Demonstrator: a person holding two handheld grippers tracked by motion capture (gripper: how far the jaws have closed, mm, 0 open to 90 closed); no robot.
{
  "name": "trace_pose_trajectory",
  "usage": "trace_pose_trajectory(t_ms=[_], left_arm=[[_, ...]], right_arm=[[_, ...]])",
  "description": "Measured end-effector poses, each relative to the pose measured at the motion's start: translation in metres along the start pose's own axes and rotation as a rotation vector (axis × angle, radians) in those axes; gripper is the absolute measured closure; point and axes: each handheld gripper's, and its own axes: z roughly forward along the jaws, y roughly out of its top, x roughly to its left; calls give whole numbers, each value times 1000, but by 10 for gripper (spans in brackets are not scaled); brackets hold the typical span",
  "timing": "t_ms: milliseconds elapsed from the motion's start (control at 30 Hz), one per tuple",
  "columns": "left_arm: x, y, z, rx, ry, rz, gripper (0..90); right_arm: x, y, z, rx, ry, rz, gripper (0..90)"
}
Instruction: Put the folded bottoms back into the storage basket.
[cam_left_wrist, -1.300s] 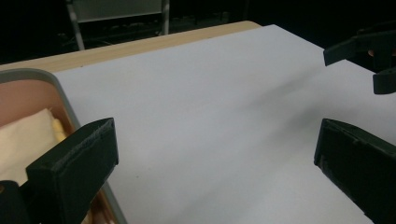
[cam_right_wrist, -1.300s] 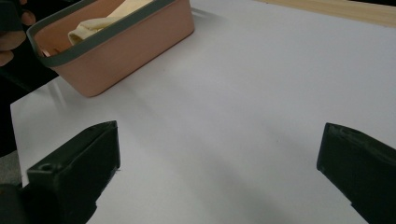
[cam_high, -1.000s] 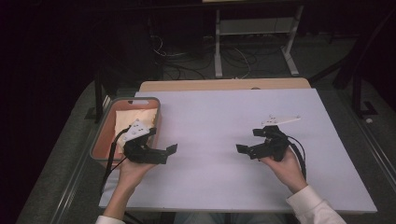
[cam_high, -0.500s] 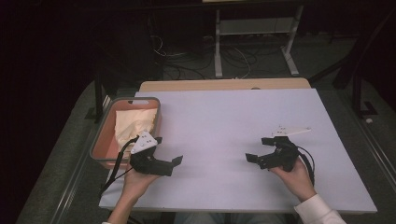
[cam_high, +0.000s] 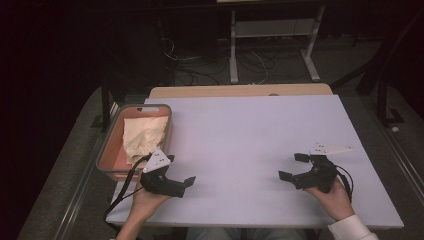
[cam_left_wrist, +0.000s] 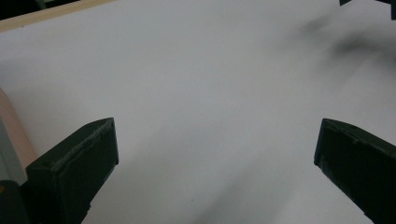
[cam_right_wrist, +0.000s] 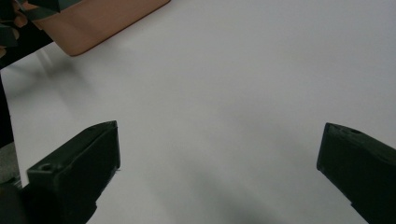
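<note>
While you are holding both tools low over the desk (cam_high: 250, 130), the left hand-held gripper (cam_high: 180, 176) and right hand-held gripper (cam_high: 294, 165) are staying spread w/ nothing between. The cloth (cam_high: 142, 137) is lying in the tray (cam_high: 107, 157), just beside the left one.

The left gripper (cam_high: 179, 176) is black and chunky, with a light grey three-cornered plate on top that has little dark dots on it. A black cable hangs from it. The right gripper (cam_high: 295, 166) is black too, with the same kind of pale plate and a black cable looping behind it. Each gripper has two thick, blocky black jaws with flat ends. The person's right hand (cam_high: 334, 197) comes out of a white sleeve (cam_high: 350, 229).
</note>
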Motion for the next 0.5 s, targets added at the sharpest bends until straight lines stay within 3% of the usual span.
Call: trace_pose_trajectory(t_ms=[167, 500], left_arm=[[0, -3, 1, 10, 4, 10, 0], [-3, -4, 4, 28, 0, 31, 0]], right_arm=[[-6, -8, -9, -6, 3, 7, 0], [-14, -22, -20, 36, 0, 26, 0]])
